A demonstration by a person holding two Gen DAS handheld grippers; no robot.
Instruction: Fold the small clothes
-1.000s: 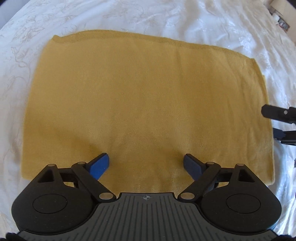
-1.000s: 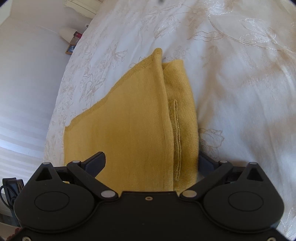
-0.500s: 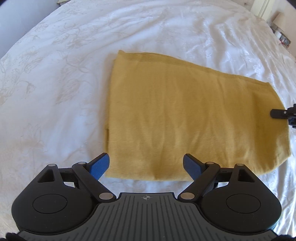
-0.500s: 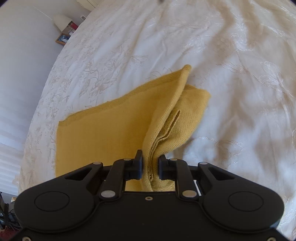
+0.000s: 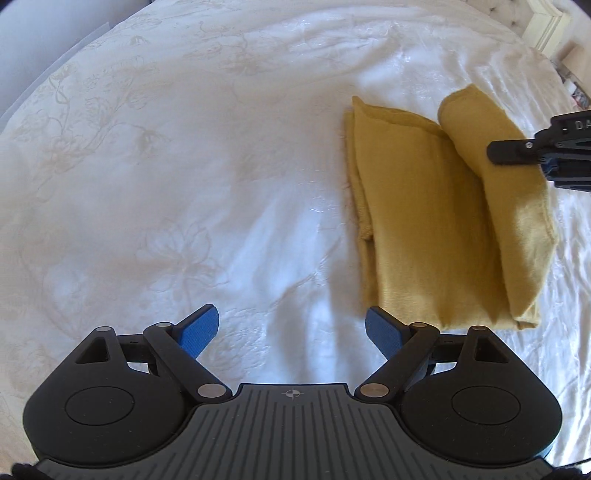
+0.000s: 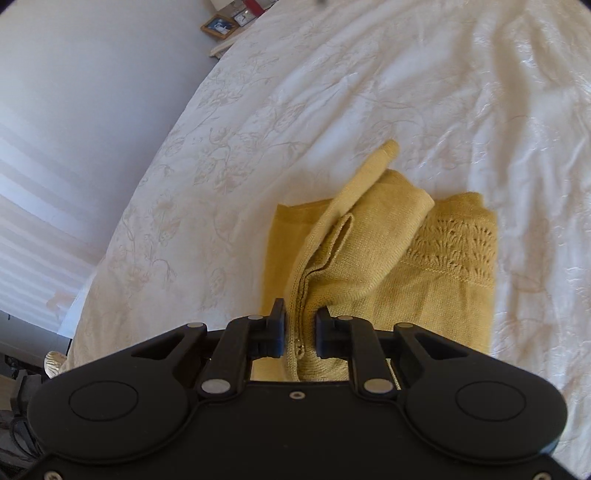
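1. On the white embroidered bedspread (image 5: 184, 184) lies the yellow knit garment (image 5: 424, 229), already doubled into a narrow stack.
2. Your right claw (image 6: 300, 332) is clamped on its lifted edge, raising that flap so it can swing across the stack.
3. Your left claw (image 5: 291, 328) hangs with its jaws apart and empty, beside the garment, clear of the flap's path.

We count one yellow knit garment (image 5: 424, 221) on the one white bedspread (image 5: 184, 184), two grippers beside it, and one framed picture (image 6: 218, 25) beyond the bedspread's edge.
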